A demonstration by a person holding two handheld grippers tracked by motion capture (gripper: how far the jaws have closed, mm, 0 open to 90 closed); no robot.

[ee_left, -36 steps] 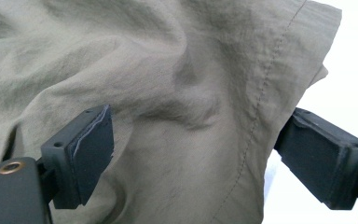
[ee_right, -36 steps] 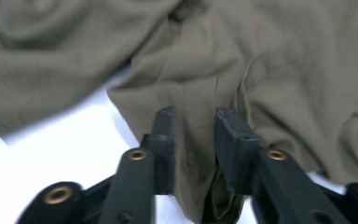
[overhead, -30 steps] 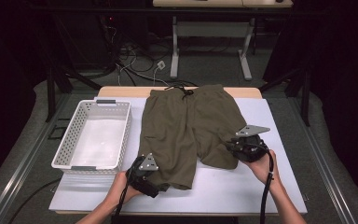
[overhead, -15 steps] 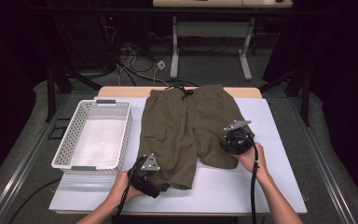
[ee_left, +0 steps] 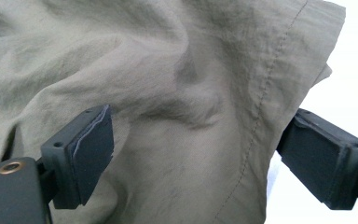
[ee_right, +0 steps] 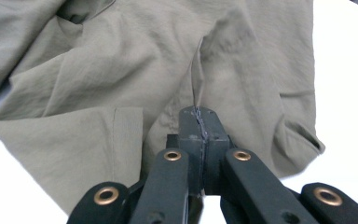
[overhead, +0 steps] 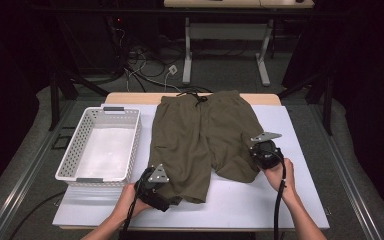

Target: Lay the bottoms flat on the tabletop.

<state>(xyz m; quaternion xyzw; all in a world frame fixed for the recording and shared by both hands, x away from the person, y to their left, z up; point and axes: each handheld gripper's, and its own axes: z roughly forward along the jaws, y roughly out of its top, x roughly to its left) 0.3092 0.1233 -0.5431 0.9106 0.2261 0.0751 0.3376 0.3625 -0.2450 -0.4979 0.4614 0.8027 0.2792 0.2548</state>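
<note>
Left tongs [overhead: 166, 196]: jaws are standing wide apart in the left gripper view [ee_left: 193, 158], straddling the hem of the olive shorts [overhead: 200, 140] with cloth lying loose between the pads and nothing pinched.

Right tongs [overhead: 258, 156]: jaws have just been closing and are now meeting in the right gripper view [ee_right: 200, 122], pressing together on a raised fold of the shorts' fabric at the other leg.

Shorts: lying flat and spread, waistband and drawstring pointing away from both tongs, one leg hem under the left tongs, the other leg's outer edge at the right tongs.

Basket [overhead: 130, 150]: white, perforated, sitting just beyond and to the outside of the left tongs, near the shorts' edge but apart from it.

Risk, left side: with these jaws open, any lift by the right tongs alone is likely dragging the garment sideways and bunching it, since only one corner is being held.

Risk, right side: the pinch looks like it is catching a thin ridge of cloth; a quick pull could be slipping it free, or gathering only the top layer so the leg folds unevenly.

Surface: white sheet [overhead: 260, 195] covering a wooden tabletop, bare on the near side of both tongs.

Room: dark, with black frame posts, a pale desk base and trailing cables on the grey floor beyond the table.
</note>
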